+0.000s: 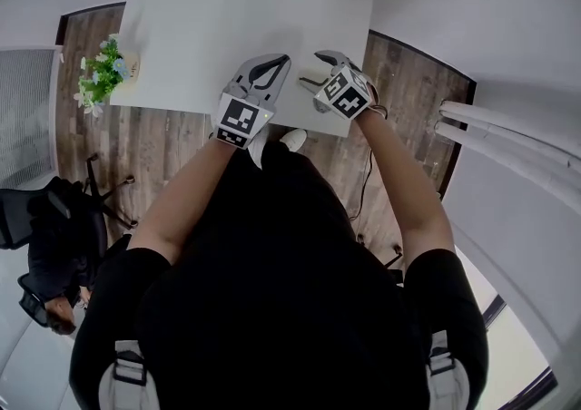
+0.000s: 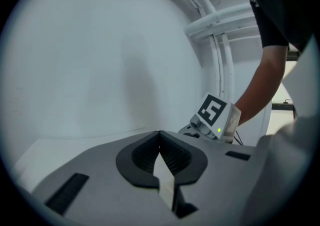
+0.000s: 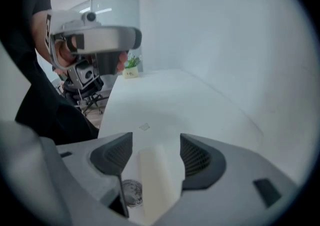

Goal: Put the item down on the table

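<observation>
Item (image 3: pixel 156 180), pale cream block, sits between jaws of right gripper (image 3: pixel 156 140), near front edge of white table (image 1: pixel 245 9). Jaws spread wide, pads off it, so put-down looks done; only backing gripper away left. Left gripper (image 2: pixel 160 135) closed, empty, idle alongside. Potted plant (image 1: pixel 102 73) at table's left corner; wood floor (image 1: pixel 136 154), white walls.
</observation>
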The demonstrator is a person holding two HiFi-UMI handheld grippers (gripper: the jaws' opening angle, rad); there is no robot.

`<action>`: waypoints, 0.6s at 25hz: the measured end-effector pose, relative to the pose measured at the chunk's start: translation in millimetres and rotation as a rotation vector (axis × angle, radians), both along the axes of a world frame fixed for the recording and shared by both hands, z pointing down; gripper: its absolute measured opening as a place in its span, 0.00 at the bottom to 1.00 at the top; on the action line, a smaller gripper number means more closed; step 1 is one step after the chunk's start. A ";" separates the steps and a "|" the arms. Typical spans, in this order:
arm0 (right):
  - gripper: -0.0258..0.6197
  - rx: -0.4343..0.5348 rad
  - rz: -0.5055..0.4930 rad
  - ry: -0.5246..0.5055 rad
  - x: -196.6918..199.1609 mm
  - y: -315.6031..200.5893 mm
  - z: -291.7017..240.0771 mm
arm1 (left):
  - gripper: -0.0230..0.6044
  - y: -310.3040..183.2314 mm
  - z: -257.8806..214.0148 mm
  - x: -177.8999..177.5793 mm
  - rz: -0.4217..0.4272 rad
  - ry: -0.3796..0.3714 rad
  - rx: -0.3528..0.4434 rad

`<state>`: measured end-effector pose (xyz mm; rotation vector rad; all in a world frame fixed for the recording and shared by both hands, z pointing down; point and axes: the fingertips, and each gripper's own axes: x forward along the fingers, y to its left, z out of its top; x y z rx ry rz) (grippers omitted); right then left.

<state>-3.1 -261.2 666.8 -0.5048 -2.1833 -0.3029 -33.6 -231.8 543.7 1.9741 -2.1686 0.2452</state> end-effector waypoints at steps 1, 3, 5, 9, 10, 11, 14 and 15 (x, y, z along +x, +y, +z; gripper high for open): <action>0.49 -0.034 0.029 -0.030 -0.9 0.0 -11.4 | 0.03 1.6 -4.5 -0.5 -0.003 -0.003 0.003; 0.49 -0.101 0.096 -0.091 -1.7 -0.9 -34.1 | 0.03 5.2 -14.6 -1.5 -0.009 -0.008 0.009; 0.48 -0.160 0.149 -0.163 -2.0 -2.5 -59.5 | 0.03 8.4 -25.7 -1.7 -0.013 -0.012 0.021; 0.48 -0.287 0.227 -0.346 0.5 -4.9 -121.4 | 0.03 15.0 -51.8 -0.4 -0.017 -0.008 0.066; 0.47 -0.312 0.242 -0.393 2.5 -5.1 -137.5 | 0.03 17.2 -58.4 0.3 -0.017 -0.004 0.079; 0.46 -0.334 0.252 -0.434 5.0 -5.0 -152.8 | 0.03 19.2 -64.9 1.2 -0.016 0.002 0.093; 0.45 -0.380 0.259 -0.531 13.3 -2.8 -192.8 | 0.03 22.7 -84.1 5.0 -0.005 0.015 0.132; 0.44 -0.390 0.260 -0.556 16.4 -1.9 -204.1 | 0.03 23.1 -90.5 7.0 0.000 0.015 0.144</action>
